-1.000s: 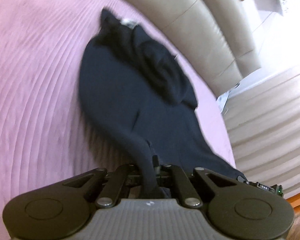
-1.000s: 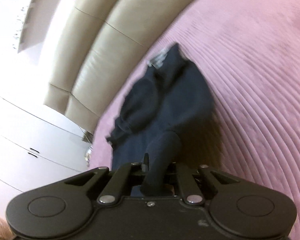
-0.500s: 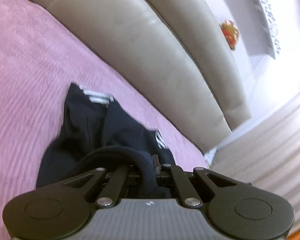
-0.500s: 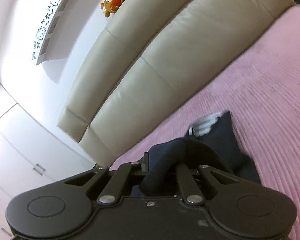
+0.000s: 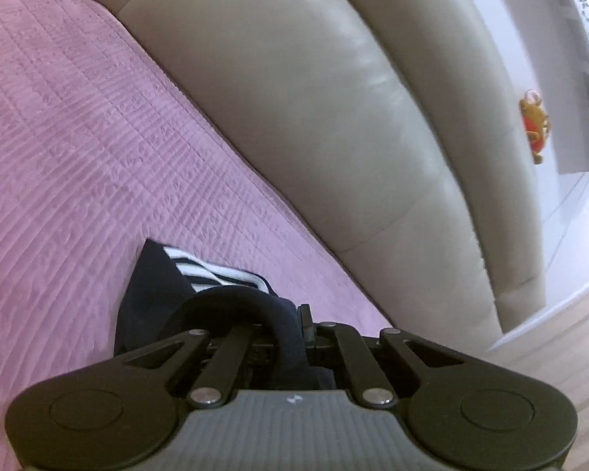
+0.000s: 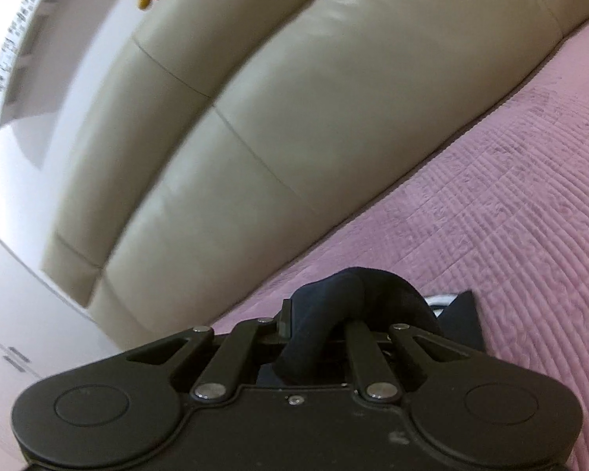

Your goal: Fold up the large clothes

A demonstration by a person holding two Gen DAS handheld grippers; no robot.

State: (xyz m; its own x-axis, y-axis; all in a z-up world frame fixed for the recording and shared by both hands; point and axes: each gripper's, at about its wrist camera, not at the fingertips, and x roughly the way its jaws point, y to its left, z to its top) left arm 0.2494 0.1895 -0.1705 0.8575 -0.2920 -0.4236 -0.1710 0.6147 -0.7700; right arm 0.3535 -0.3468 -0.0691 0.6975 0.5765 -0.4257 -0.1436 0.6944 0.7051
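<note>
— Where was the dark garment (image 5: 153, 294) at that moment?

— On the pink quilted bedspread (image 5: 78, 137), close to the beige padded headboard (image 5: 294, 98). Only a small part of it showed: navy cloth lying flat on the spread, with a black-and-white striped trim (image 5: 212, 272) at the end toward the headboard.

— And the left gripper (image 5: 294, 325)?

— Clamped on a fold of the garment. A thick roll of the navy cloth arched up out of its closed jaws and dropped back toward the spread, just short of the headboard's foot.

— The right gripper (image 6: 318, 325)?

— The same — pinched tight on another bunched roll of the garment (image 6: 333, 306). Beside it a flat corner of the cloth lay on the bedspread (image 6: 510, 216), on the side away from the headboard (image 6: 294, 98), with a sliver of the striped trim (image 6: 441, 300) showing.

— Anything else near the headboard?

— An orange soft toy (image 5: 535, 125) sat up on its top edge, and beyond it a white wall. In the right view, white cabinet doors (image 6: 15, 333) stood past the headboard's end.
</note>
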